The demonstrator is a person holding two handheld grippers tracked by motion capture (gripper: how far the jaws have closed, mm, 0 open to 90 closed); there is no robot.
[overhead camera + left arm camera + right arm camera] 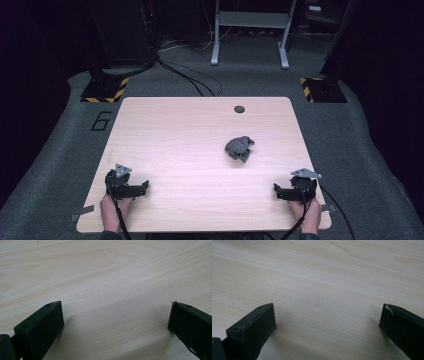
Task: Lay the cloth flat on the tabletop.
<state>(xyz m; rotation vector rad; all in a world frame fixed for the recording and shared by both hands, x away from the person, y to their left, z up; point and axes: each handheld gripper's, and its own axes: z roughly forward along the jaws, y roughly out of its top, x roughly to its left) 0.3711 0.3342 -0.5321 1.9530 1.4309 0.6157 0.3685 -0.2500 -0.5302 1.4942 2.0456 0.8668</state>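
Observation:
A crumpled dark grey cloth (239, 147) lies on the light wooden table (190, 150), right of centre. My left gripper (146, 186) rests near the table's front left, jaws pointing right, a hand behind it. My right gripper (276, 191) rests near the front right, jaws pointing left. In the left gripper view the left gripper (116, 315) has its black jaws wide apart over bare wood. In the right gripper view the right gripper (328, 316) stands just as wide, with nothing between the jaws. Both grippers are well short of the cloth.
A small dark round hole (239, 109) sits near the table's far edge. Beyond the table are grey carpet, cables (190, 75), a metal frame's legs (250, 30) and two black bases with yellow-black striped tape (105, 90).

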